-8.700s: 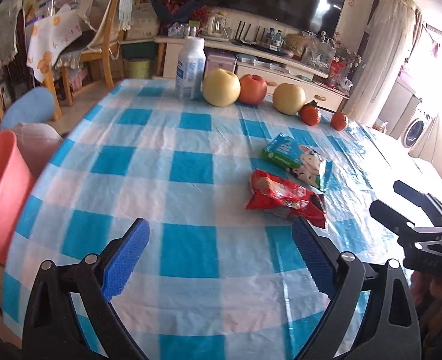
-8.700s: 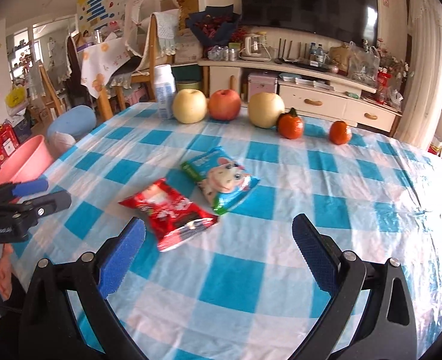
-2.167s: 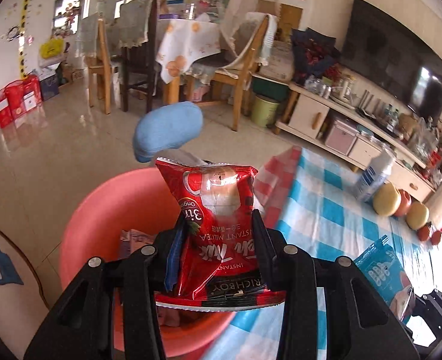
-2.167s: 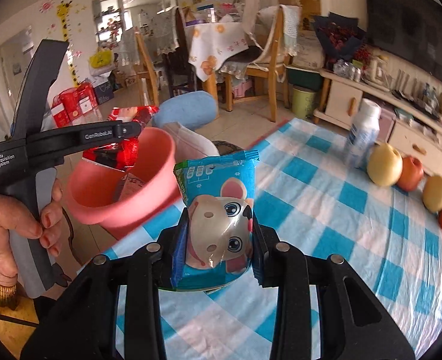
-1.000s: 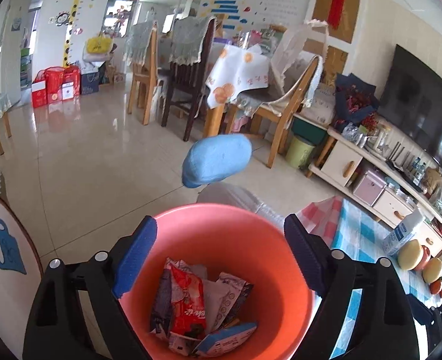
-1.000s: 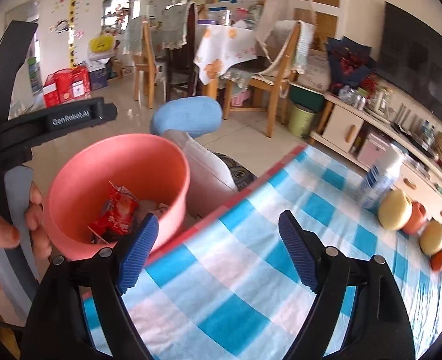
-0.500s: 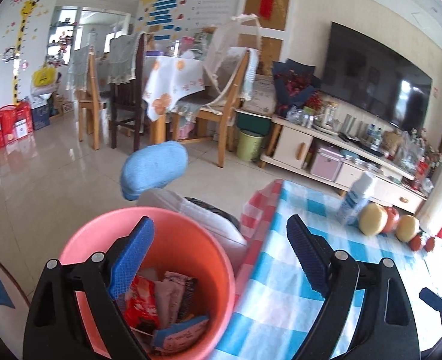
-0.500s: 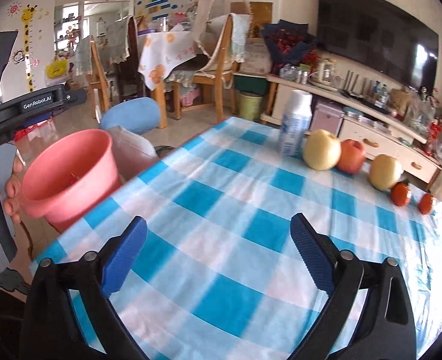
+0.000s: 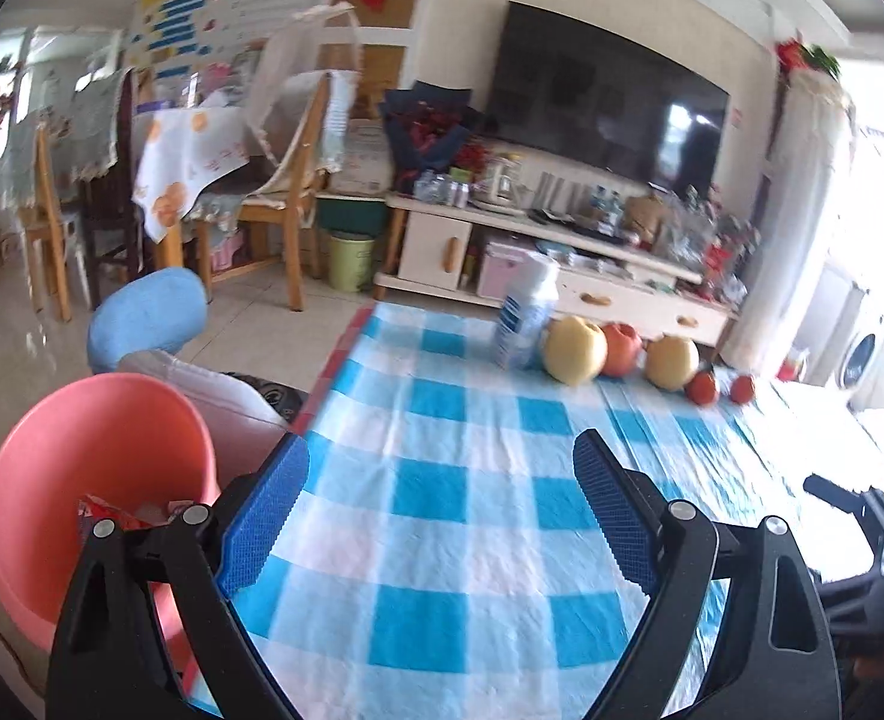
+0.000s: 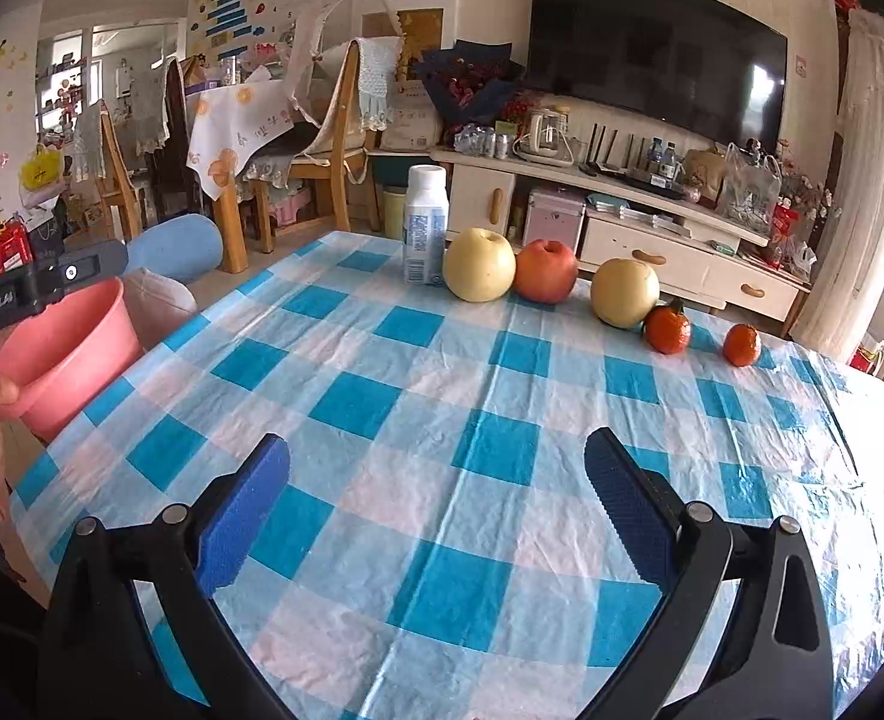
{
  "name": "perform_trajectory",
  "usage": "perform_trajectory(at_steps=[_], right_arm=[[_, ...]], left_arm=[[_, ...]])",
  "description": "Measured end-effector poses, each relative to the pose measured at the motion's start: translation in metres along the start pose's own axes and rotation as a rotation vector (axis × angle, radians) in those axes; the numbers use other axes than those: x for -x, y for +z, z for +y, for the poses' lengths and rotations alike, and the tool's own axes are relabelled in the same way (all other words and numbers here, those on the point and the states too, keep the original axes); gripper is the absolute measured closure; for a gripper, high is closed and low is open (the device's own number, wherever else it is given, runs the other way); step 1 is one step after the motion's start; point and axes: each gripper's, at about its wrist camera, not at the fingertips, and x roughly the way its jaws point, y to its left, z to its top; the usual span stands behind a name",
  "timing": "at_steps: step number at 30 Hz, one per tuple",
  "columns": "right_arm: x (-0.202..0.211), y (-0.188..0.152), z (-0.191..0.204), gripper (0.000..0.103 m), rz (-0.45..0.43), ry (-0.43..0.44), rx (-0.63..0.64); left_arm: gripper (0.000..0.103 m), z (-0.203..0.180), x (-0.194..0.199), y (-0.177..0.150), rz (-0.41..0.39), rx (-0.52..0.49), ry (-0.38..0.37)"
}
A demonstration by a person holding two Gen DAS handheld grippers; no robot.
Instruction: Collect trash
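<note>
Both my left gripper (image 9: 438, 510) and right gripper (image 10: 435, 498) gape empty. Swinging carelessly could topple the bottle (image 10: 425, 227) at twelve o'clock, or nudge the pink bin (image 9: 99, 438) at nine.

A: What is the left gripper (image 9: 435, 510) looking like?
B: Black angular arms are carrying blue textured pads (image 9: 264, 519), with silver screws sitting at the pivots.
A: And the right gripper (image 10: 435, 510)?
B: It is showing the same black frame, blue pads (image 10: 243, 519) and silver screws behind them.
</note>
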Motion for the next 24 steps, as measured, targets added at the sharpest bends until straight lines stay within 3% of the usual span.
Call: perform_trajectory(at_steps=[8,24], right_arm=[[0.008,-0.012,-0.033,0.004,-0.005,-0.024,-0.003],[0.047,-0.028,-0.083,0.004,-0.086,-0.094,-0.004]], left_arm=[[0.014,-0.059,0.017,-0.027,0.029,-0.099,-0.027],[0.008,-0.118,0.049,-0.024,0.022,-0.1,0.117]])
